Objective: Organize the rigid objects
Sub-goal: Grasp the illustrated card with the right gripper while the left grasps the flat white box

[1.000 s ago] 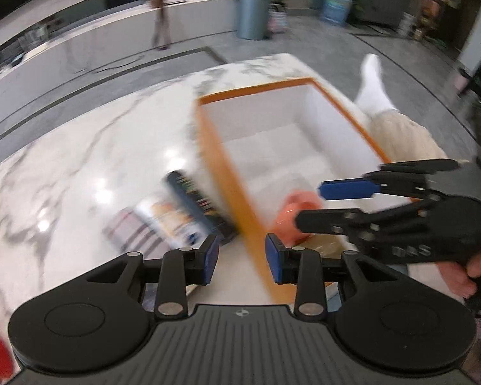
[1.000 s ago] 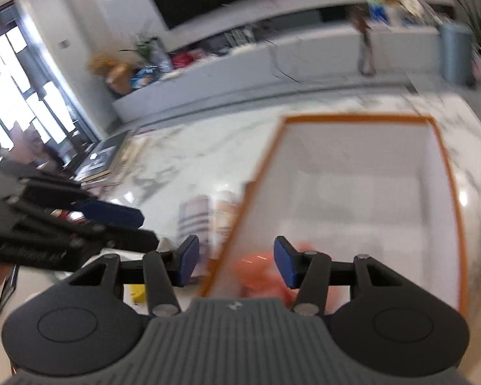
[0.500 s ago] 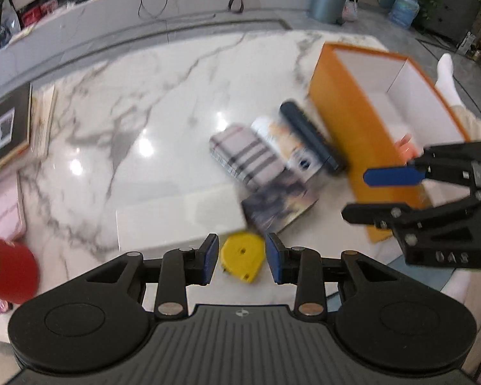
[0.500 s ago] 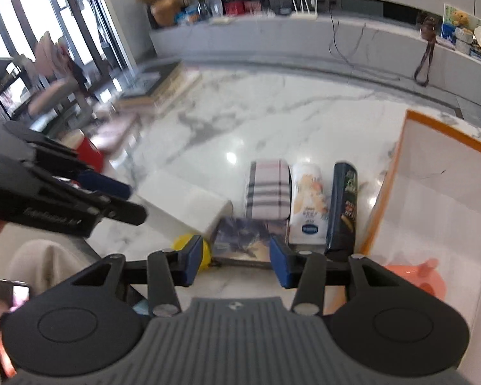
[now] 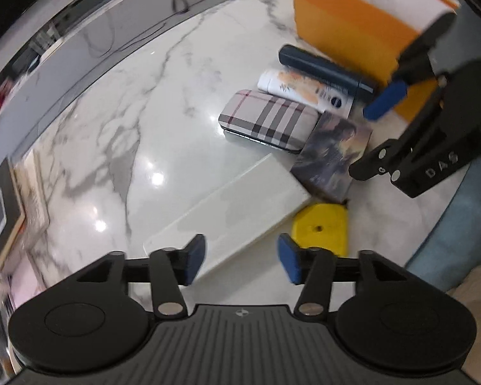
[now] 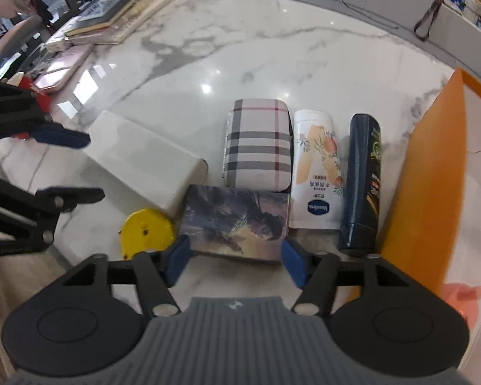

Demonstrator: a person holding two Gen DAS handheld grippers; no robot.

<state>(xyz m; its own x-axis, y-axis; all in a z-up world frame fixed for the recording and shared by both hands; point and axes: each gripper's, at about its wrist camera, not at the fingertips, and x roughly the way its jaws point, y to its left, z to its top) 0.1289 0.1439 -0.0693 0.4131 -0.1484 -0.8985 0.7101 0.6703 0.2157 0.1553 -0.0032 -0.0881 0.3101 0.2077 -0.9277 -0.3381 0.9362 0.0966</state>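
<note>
While both claws hang over the marble table (image 6: 272, 57) with jaws opening and nothing gripped, the things lie spread ahead of them. Nearest the right claw (image 6: 234, 261), a picture box (image 6: 237, 221) sits just ahead of its blue pads, roughly centred on the gap but untouched. A yellow tape measure (image 6: 146, 231) lies just left of it, near the left pad. Under the left claw (image 5: 242, 261) a long white box (image 5: 234, 208) runs slantwise, one end reaching between the pads without contact; the tape measure sits just ahead of its right pad. Farther on, side by side, lie a plaid case (image 6: 256, 142), a white tube (image 6: 317, 166) and a dark bottle (image 6: 362, 179). Beyond the bottle stands an orange box (image 6: 426, 192), open, with a pink thing (image 6: 461, 292) inside.
</note>
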